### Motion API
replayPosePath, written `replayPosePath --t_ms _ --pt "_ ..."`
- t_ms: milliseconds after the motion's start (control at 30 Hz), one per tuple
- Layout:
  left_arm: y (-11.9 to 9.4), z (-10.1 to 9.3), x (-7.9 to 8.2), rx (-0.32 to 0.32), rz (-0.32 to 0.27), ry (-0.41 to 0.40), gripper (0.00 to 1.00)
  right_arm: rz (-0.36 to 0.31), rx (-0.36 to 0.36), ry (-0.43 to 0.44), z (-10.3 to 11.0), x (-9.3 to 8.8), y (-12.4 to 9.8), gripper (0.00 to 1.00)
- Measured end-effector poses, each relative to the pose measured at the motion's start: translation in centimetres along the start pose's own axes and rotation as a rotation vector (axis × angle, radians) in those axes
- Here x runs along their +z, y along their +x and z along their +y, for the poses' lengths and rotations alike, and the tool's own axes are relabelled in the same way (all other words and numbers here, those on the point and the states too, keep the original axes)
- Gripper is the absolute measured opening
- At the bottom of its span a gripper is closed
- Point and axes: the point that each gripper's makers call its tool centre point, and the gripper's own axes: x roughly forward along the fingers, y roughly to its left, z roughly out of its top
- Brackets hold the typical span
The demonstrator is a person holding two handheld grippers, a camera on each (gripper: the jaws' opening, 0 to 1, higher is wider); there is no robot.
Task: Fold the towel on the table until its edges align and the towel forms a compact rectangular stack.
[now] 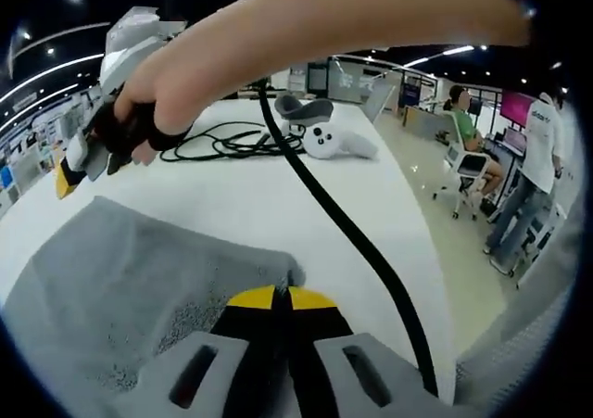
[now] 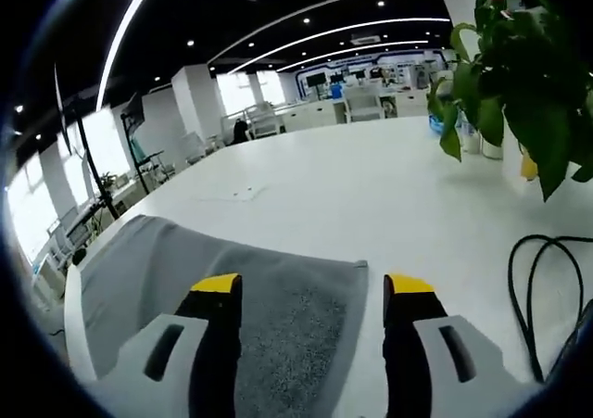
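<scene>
L hand-held gripper (image 1: 275,299): yellow-tipped jaws pressed together, sitting right at a corner of the grey towel (image 1: 120,279). Looks pinched on the towel edge, but the fabric betw. the tips isn't actually visible, so can't confirm a hold.

R hand-held gripper (image 2: 313,293): jaws wide apart, straddling the towel's (image 2: 287,335) edge strip; nothing betw. them is clamped. In the left gripper view the R gripper (image 1: 79,163) shows at upper left, held in the person's hand (image 1: 157,103), raised above the desk beyond the towel's far edge.

Towel lies flat on the white desk (image 2: 371,186), spread out, one straight hem running across the right gripper view. Not folded into a stack yet, by the look of it.

Handling, judged: terry-type cloth, light, fully limp, no stiffness — it'll drape and sag from any pinch point. Not fragile, not slippery; nap should grip the pads OK. Best hold is at the corners, two on the same edge, one per gripper, so the edge stays taut when carried over. Pinch deep enough to catch the hem, not just loose pile. A single-corner lift would let it twist and the edges won't line up.

Outward: black cable (image 1: 361,242) runs across the desk past the L gripper; more loops by a white VR controller (image 1: 338,142) further back. Potted plant (image 2: 519,75) at the desk's side in the right gripper view. Keep the cloth clear of the cable when swinging it over.
</scene>
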Motion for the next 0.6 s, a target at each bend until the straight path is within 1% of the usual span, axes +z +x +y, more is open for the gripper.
replayPosePath --t_ms 167,300,400,433,500,600 --pt "0.0 0.0 0.0 -0.007 -0.009 0.015 0.03 0.033 -0.031 -0.022 -1.4 -1.1 1.4 0.57" --pt "0.0 0.0 0.0 -0.015 -0.016 0.011 0.03 0.063 -0.036 -0.037 -2.0 -2.2 2.0 0.57" --pt "0.0 0.0 0.0 -0.011 -0.032 0.005 0.03 0.080 -0.030 -0.049 -1.8 -2.9 1.9 0.58" --pt "0.0 0.0 0.0 -0.010 -0.036 0.001 0.03 0.072 -0.043 -0.086 -1.9 -2.7 1.8 0.57" --pt "0.0 0.0 0.0 -0.011 -0.038 -0.006 0.03 0.092 -0.038 -0.117 -1.2 -3.0 1.5 0.57" --pt "0.1 0.1 -0.1 -0.014 -0.042 -0.010 0.03 0.091 -0.046 -0.122 -1.1 -2.8 1.5 0.57"
